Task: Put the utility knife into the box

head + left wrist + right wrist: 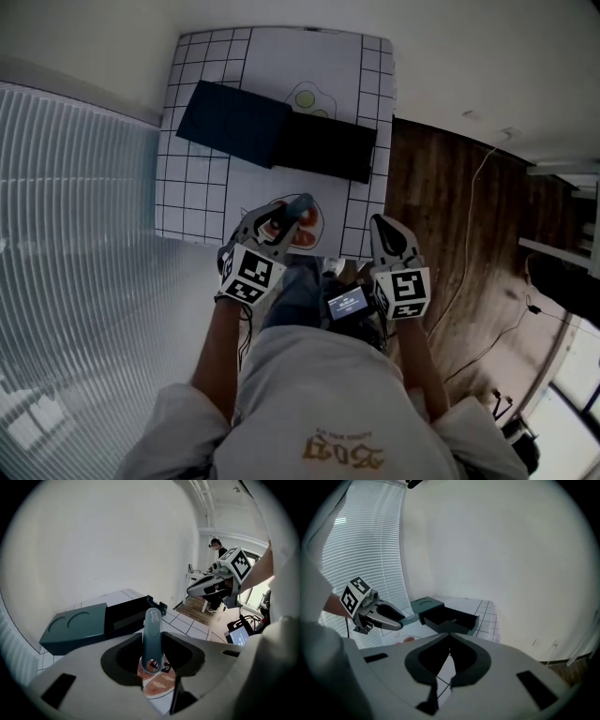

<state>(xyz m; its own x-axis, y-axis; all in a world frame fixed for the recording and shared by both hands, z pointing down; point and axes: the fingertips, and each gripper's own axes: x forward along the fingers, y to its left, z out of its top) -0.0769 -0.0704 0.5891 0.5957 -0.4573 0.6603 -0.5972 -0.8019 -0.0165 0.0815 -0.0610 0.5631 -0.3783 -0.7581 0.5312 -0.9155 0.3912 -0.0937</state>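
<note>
Left tool (153, 638) clamps utility knife (152, 620) between its jaws.

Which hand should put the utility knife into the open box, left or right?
Left. The left gripper holds the utility knife between its jaws, pointing toward the open box ahead. The right gripper is shut and empty.

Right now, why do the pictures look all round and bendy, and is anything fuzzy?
Left gripper view: fisheye lens, black corners, bent lines on the table; the utility knife is crisp. Right gripper view: same round frame, dimmer, the box a little soft. Head view: the blinds bow outward; the window glares bottom right.
</note>
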